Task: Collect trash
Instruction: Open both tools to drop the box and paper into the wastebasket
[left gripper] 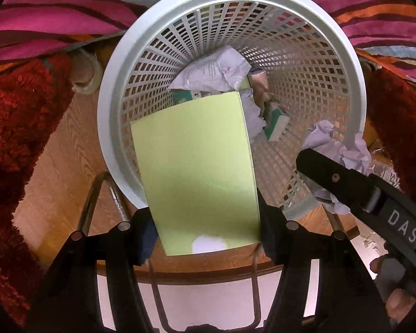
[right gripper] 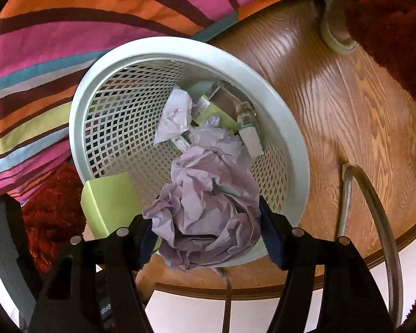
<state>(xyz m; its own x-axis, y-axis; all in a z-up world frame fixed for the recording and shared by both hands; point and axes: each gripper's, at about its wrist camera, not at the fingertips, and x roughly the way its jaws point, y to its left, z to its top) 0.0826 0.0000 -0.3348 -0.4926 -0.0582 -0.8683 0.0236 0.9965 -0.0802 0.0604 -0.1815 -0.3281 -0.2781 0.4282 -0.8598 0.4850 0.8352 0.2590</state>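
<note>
Step in hand, as I read it: drop-off. Both pieces of trash are carried over the white lattice wastebasket [left gripper: 116,105], neither let go yet.

Left hand-held gripper [left gripper: 205,222]: clenched on a pale green flat box [left gripper: 197,172], pads pressing its two long sides, jaws partly apart at box width. The box's far end reaches past the near rim and hangs over the basket mouth; the near end sits between the fingers.

Right hand-held gripper [right gripper: 208,230]: clenched on a lilac crumpled paper ball [right gripper: 208,194], pads touching both flanks, jaws about ball-wide. The ball sits above the basket's near rim, partly over the opening. In the left wrist view this gripper comes in from the right with the paper wad at the rim.

Basket contents: a white crumpled printed sheet [left gripper: 213,69], small cartons, more lilac paper. It stands on wooden floor [right gripper: 332,97], just beside a striped bedcover [right gripper: 55,27] and a red shaggy rug [left gripper: 22,116]. A metal chair frame [right gripper: 374,194] is near.

Next move probably calls for: a little more carry forward for the paper ball so it clears the rim, then release of both. The box is long and tilted, so it may catch on the near rim or lean on the trash inside; nose-down release looks safer.
</note>
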